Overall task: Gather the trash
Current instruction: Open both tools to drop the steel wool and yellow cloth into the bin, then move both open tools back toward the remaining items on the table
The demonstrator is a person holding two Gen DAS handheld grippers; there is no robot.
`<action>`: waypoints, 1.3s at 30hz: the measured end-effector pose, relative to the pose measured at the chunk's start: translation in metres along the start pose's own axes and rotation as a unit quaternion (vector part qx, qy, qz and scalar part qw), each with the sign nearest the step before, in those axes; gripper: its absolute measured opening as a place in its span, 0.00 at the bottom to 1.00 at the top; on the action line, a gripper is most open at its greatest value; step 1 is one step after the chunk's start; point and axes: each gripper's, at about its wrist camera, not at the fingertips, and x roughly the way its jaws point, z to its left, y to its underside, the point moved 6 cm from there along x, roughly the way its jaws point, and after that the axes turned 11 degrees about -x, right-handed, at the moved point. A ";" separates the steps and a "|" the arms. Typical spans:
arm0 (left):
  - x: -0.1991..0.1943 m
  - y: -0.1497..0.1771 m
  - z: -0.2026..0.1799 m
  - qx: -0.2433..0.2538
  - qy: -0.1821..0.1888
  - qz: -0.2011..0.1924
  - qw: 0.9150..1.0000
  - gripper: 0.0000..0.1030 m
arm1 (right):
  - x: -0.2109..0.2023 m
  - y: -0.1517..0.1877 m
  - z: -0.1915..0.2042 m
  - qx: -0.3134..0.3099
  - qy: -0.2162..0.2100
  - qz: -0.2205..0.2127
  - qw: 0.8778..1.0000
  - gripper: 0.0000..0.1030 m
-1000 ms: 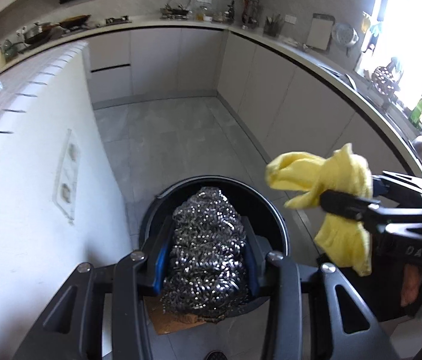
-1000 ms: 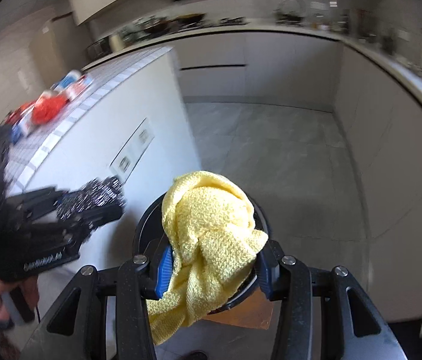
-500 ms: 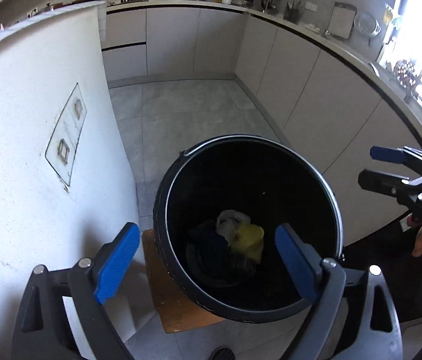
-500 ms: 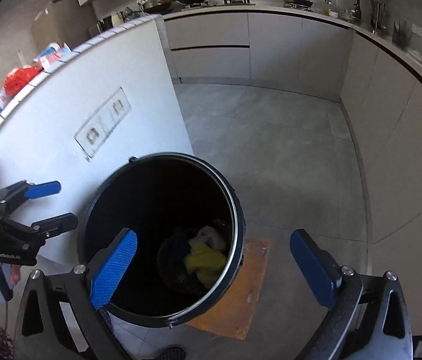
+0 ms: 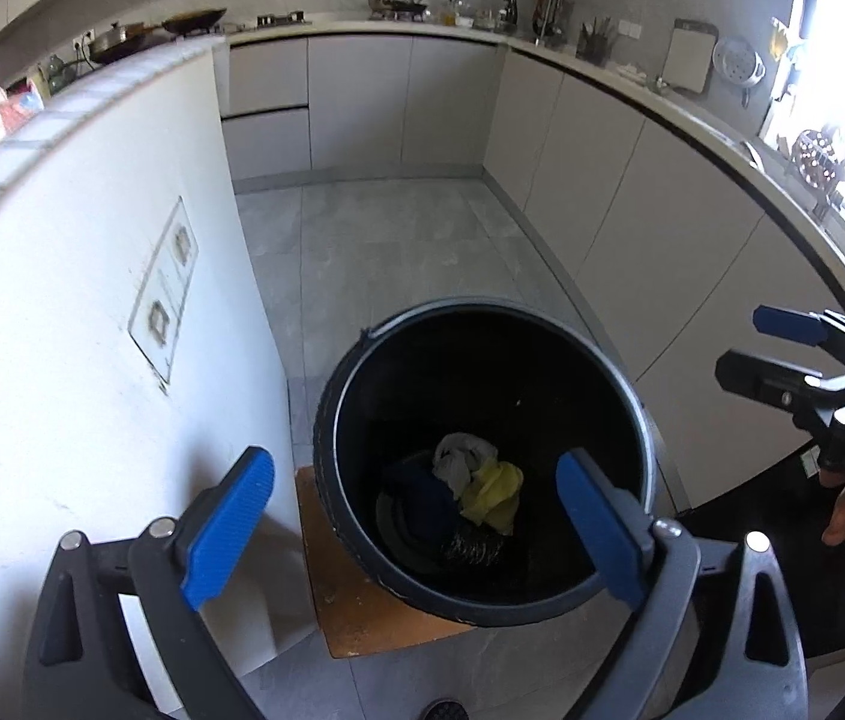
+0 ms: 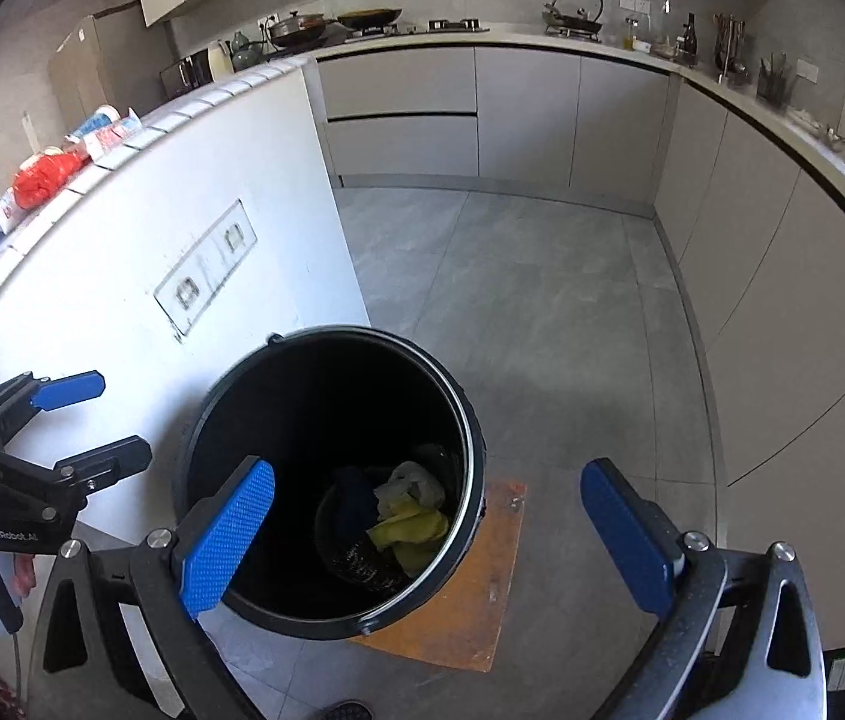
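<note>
Hovering over the black bin (image 5: 362, 546), the left gripper (image 5: 416, 525) has its jaws still opening, with nothing between the blue pads. The right gripper (image 6: 428, 534) stands wide apart, empty too. Down in the bin lie a yellow cloth (image 5: 491, 492), a pale wad (image 5: 458, 459) and what looks like a steel scourer (image 5: 473, 546), half lost in shadow. The bin sits on a brown board (image 6: 470, 612) beside the white counter wall (image 5: 62, 360).

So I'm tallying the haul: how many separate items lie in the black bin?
4 visible in the black bin: yellow cloth, pale crumpled wad behind it, dark blue item at left, steel scourer nearest. More may hide beneath.
</note>
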 end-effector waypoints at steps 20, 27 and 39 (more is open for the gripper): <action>-0.126 -0.044 0.032 -0.033 -0.033 -0.109 0.993 0.94 | -0.103 -0.067 0.050 -0.005 0.026 -0.064 0.998 1.00; -0.163 -0.049 0.071 -0.056 -0.058 -0.139 0.987 0.94 | -0.116 -0.094 0.088 -0.023 0.008 -0.087 0.996 1.00; -0.217 -0.046 0.174 -0.121 -0.131 -0.181 0.967 0.95 | -0.111 -0.148 0.187 -0.066 -0.028 -0.116 0.991 1.00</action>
